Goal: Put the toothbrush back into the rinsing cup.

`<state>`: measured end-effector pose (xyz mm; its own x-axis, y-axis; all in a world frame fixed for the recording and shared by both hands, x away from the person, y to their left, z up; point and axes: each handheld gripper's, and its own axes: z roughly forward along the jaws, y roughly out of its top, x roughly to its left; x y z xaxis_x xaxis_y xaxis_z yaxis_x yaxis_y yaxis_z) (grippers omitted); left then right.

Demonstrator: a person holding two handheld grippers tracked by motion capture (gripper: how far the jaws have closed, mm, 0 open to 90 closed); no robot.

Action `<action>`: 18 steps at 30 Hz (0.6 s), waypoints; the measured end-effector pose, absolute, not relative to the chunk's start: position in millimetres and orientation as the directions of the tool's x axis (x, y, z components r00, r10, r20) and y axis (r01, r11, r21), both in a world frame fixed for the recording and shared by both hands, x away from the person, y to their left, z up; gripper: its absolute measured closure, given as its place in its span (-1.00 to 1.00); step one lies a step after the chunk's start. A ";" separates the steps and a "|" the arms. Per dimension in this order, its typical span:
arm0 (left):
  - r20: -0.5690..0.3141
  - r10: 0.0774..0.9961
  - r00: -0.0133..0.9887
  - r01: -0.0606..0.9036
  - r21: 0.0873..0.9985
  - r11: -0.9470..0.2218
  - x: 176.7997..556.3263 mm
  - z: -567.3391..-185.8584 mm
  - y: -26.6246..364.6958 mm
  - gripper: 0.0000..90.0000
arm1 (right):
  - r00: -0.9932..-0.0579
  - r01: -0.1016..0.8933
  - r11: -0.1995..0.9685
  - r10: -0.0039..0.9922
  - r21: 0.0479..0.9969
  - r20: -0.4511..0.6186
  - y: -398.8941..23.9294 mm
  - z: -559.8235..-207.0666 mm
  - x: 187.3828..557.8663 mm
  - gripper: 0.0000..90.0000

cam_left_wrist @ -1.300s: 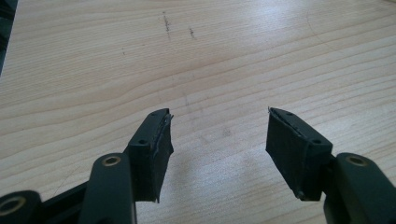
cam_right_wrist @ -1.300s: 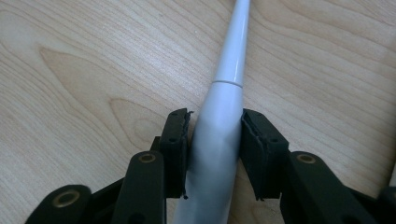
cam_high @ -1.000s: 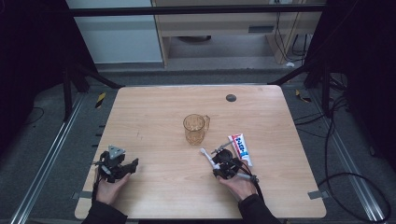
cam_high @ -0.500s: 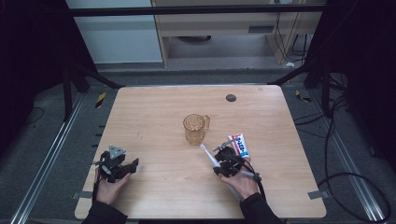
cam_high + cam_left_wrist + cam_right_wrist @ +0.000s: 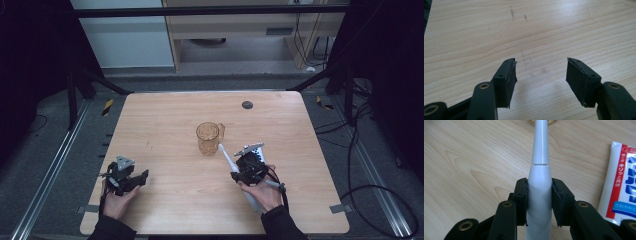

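Right gripper view: right gripper [image 5: 539, 202] clamps white electric toothbrush [image 5: 539, 195], tip toward glass mug [image 5: 208, 138] | toothpaste tube [image 5: 620, 182], Japanese print "キリッと爽快", lies beside | left gripper [image 5: 540, 75] gapes empty over table [image 5: 474, 37].

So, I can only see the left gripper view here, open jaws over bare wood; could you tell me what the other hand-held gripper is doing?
Observer: The right hand-held gripper is shut on a white electric toothbrush.
Operator: Thank you, and where does the brush point?
Observer: Its tip points toward an amber glass mug at the table's middle.
Operator: Is anything else near it?
Observer: A toothpaste tube lies flat on the table beside that gripper.
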<state>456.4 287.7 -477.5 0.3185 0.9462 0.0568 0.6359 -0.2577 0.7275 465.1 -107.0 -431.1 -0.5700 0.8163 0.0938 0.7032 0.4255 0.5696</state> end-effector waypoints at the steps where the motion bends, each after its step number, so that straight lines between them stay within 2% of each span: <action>1: 0.057 0.946 0.319 0.636 0.727 -0.258 456.5 -477.6 287.7 -0.11 | -0.570 0.700 0.423 0.817 0.575 0.092 -107.7 -429.7 464.9 0.50; 8: 0.057 0.946 0.318 0.635 0.729 -0.257 456.3 -477.6 287.6 -0.10 | -0.568 0.666 0.386 0.817 0.639 0.099 -112.4 -418.7 461.8 0.50; 18: 0.057 0.947 0.317 0.628 0.735 -0.255 456.2 -477.5 286.6 -0.10 | -0.547 0.568 0.282 0.832 0.773 0.098 -116.4 -398.9 459.4 0.50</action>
